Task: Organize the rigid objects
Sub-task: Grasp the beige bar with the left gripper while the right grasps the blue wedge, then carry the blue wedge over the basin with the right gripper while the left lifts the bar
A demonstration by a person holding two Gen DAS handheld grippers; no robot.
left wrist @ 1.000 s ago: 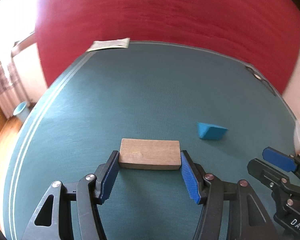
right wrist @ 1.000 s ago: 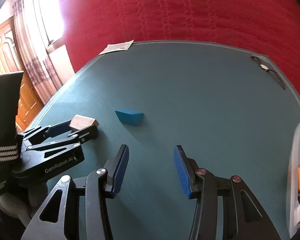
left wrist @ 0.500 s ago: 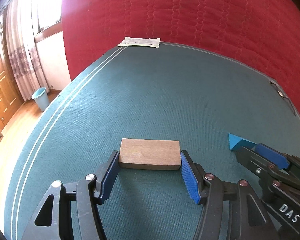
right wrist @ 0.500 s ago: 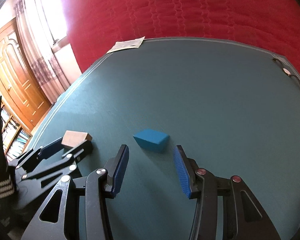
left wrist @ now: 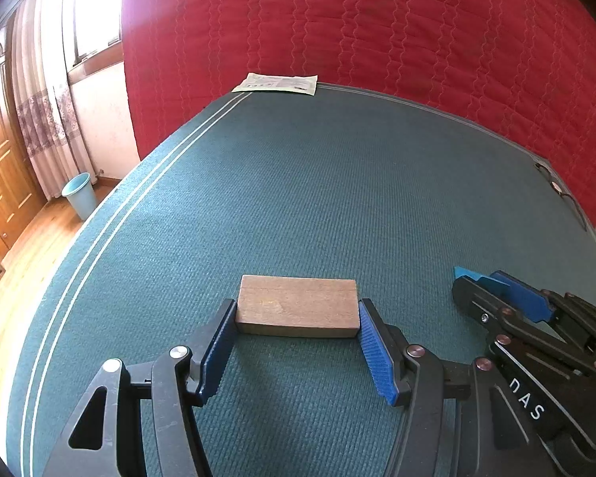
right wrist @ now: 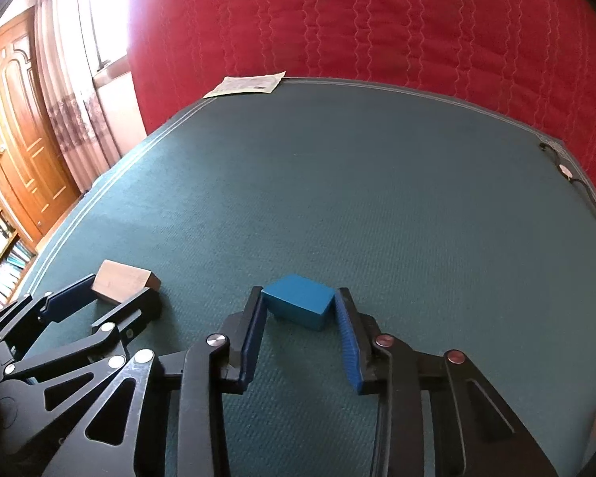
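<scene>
**Blue wedge and wooden block both gripped, ready to lift**

Blue foam or painted wood, I cannot tell which, but the blue wedge (right wrist: 300,306) sits low in the centre of the right wrist view, on the green worktop (right wrist: 377,198), with my right hand-held gripper (right wrist: 298,310) around it. Its jaws have just been closing, and the pads now press the wedge's two side faces. The wedge tapers, so I judge the hold safest kept low on its thick end, with the pull straight up; a tilt could let the sloped face slide out.

In the left wrist view the wooden block (left wrist: 297,305) lies bottom centre, clamped endwise by my left hand-held gripper (left wrist: 297,318), one pad on each short end. That grip spans the block's long side, so I want the pressure steady and the wrist level when lifting.

The two grippers stand close: the right one shows at the lower right of the left view, the left one at the lower left of the right view. I should raise them apart rather than together, to avoid a knock. A paper sheet (left wrist: 276,82) lies at the far edge, well clear.
</scene>
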